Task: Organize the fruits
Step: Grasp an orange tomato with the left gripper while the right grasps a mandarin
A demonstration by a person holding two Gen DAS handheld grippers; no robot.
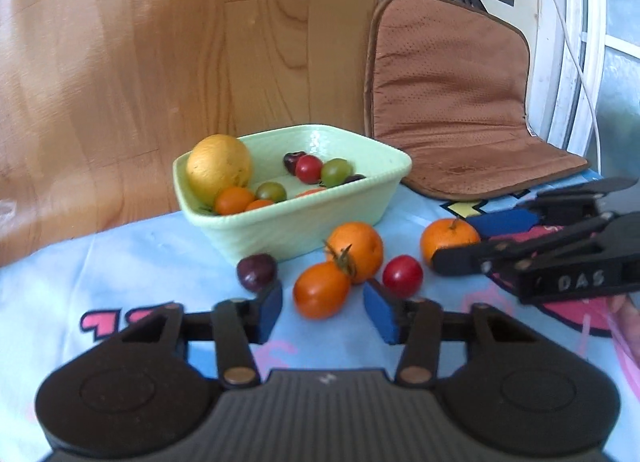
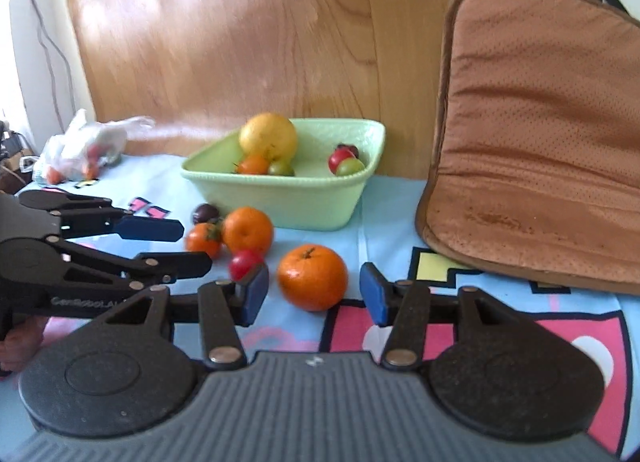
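A pale green bowl (image 1: 300, 230) (image 2: 280, 202) holds a big yellow citrus (image 1: 219, 168) and several small tomatoes. On the blue cloth in front of it lie a dark tomato (image 1: 257, 272), an orange tomato with a stalk (image 1: 322, 290), a mandarin (image 1: 356, 250), a red cherry tomato (image 1: 402, 276) and a second mandarin (image 1: 450, 240) (image 2: 313, 277). My left gripper (image 1: 323, 302) (image 2: 196, 246) is open, its pads either side of the orange tomato without touching it. My right gripper (image 2: 314, 290) (image 1: 454, 241) is open around the second mandarin, with gaps on both sides.
A brown seat cushion (image 1: 448, 102) (image 2: 540, 142) leans against the wall right of the bowl. A wooden panel (image 1: 160, 62) stands behind the bowl. A plastic bag (image 2: 80, 146) with more fruit lies at the far left of the cloth.
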